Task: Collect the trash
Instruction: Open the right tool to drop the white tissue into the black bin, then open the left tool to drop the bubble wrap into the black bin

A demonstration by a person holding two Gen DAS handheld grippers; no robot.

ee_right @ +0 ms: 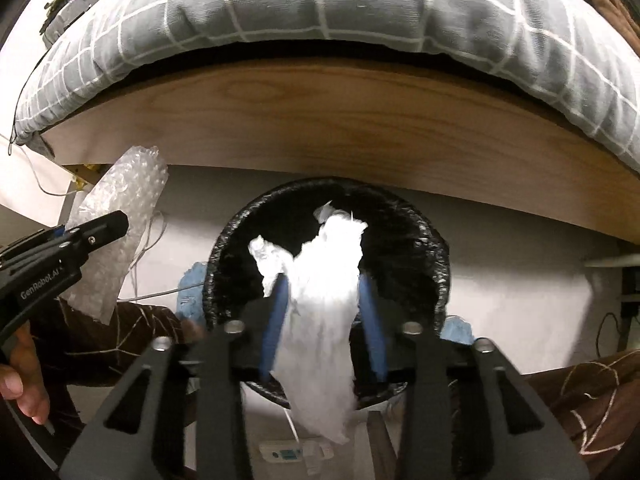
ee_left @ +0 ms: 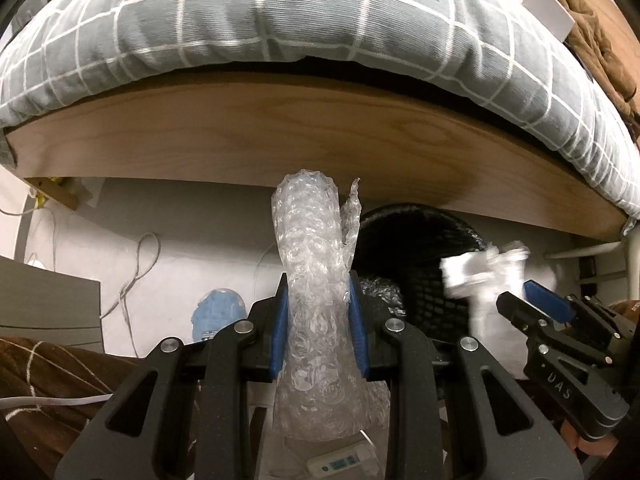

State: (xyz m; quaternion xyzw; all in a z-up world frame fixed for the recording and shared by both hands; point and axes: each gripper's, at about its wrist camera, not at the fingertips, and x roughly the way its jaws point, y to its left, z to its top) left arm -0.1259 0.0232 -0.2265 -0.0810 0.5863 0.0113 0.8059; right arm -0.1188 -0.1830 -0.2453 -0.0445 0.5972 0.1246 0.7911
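The left gripper (ee_left: 319, 332) clamps a bubble wrap roll (ee_left: 316, 280). The right gripper (ee_right: 322, 320) grips crumpled white paper (ee_right: 320, 300), the black bin (ee_right: 436, 248) just ahead.

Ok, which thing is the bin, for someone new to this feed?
Find the wooden bed frame under the grey checked duvet. On the floor just below it stands the trash bin, round, black and open-topped, the only dark container there.

A grey checked mattress (ee_left: 280, 20) overhangs a wooden bed frame (ee_left: 320, 140) above pale floor (ee_left: 200, 256).
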